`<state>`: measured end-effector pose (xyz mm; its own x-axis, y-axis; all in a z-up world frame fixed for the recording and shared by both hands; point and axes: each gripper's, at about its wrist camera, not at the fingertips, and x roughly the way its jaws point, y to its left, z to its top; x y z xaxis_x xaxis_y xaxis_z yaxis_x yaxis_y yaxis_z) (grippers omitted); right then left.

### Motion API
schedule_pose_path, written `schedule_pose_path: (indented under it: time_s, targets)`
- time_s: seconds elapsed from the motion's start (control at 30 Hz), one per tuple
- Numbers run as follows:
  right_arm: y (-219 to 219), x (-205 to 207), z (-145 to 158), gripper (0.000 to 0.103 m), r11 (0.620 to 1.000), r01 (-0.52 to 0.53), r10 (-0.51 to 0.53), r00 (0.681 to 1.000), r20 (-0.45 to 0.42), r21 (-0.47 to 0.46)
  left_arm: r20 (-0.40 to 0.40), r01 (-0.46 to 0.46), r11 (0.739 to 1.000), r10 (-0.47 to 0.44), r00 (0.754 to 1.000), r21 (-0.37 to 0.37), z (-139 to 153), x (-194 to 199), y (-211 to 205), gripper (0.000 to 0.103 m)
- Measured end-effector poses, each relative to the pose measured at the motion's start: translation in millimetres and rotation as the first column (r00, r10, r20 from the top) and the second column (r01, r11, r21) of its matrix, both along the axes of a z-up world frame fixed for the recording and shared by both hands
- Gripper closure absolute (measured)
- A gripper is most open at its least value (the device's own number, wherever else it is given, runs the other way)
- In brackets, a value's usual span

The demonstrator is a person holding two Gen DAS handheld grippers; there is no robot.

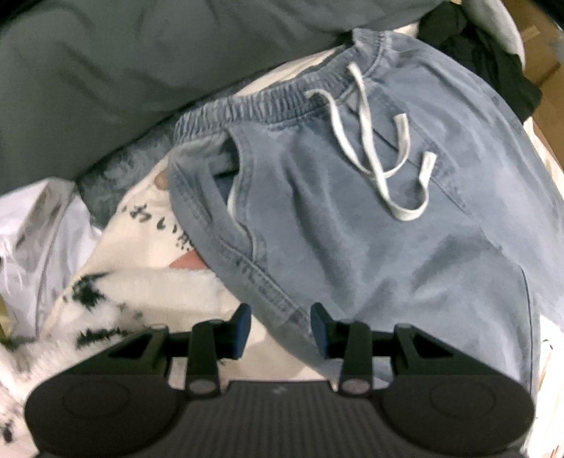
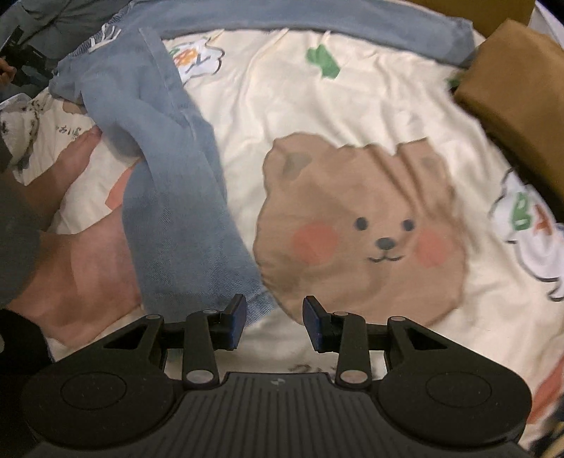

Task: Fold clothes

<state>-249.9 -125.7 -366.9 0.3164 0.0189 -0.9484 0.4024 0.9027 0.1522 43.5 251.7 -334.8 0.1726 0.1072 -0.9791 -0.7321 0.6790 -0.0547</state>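
With the blue denim trousers (image 1: pixel 370 218) spread face-up on the cartoon-print bed sheet (image 2: pixel 352 105), both tools hang nearly straight down over the cloth, one at each part of the garment; judged, this is the approach before a first fold.

Left hand-held gripper (image 1: pixel 281 329): jaws part-way apart. The trousers' side seam edge runs between the blue pads, but the pads do not visibly press on it. No grip seen. It sits at the hip side, below the pocket opening, probably so that the outer edge can be pinched and carried across.

Right hand-held gripper (image 2: pixel 275 322): jaws apart, nothing clamped. The hem end of one trouser leg (image 2: pixel 176 197) lies just beside the left-hand pad, in front of it. Reading: it is lined up on the leg end so that both ends of the garment can be lifted together.

Orientation: in the left wrist view the elastic waistband (image 1: pixel 268 102) lies at the far end, white drawstring (image 1: pixel 380 155) loose on the front panel; the long axis runs from waistband down toward the camera. In the right wrist view the leg runs from upper left to the gripper, slightly rumpled and doubled on itself; a second blue strip (image 2: pixel 299 17) arcs along the top edge, probably the other leg.

Also seen: a bare foot (image 2: pixel 81 243) of the person beside the leg; a folded brown cloth (image 2: pixel 518 81) at the far right, well apart.
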Motion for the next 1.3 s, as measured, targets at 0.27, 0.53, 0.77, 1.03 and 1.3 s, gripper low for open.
schedule_pose_path:
  time_s: [0.27,0.53,0.77,1.03,1.3]
  targets:
    - [4.5,25.1,-37.7,0.058,0.998,-0.053,0.054,0.998,-0.037,0.036,0.013,-0.041,0.998,0.042,0.999,-0.039,-17.6,-3.4,-2.6,0.063]
    - [11.8,41.5,-43.0,0.059,0.997,-0.082,0.083,0.995,-0.057,0.012,0.090,-0.190,0.977,0.198,0.976,-0.093,-28.1,-16.5,5.6,0.063]
    - [10.0,38.8,-31.9,0.097,0.995,-0.078,0.082,0.995,-0.064,0.066,0.109,-0.269,0.954,0.284,0.953,-0.135,-38.8,-25.5,12.0,0.074]
    - [6.4,21.5,53.0,0.100,0.997,-0.074,0.074,0.997,-0.029,-0.004,0.137,-0.243,0.956,0.266,0.954,-0.164,-7.2,-31.8,13.8,0.095]
    - [13.5,5.7,132.7,0.101,0.996,-0.054,0.051,0.998,-0.035,-0.077,0.155,-0.211,0.960,0.240,0.958,-0.182,19.6,-39.7,17.7,0.096]
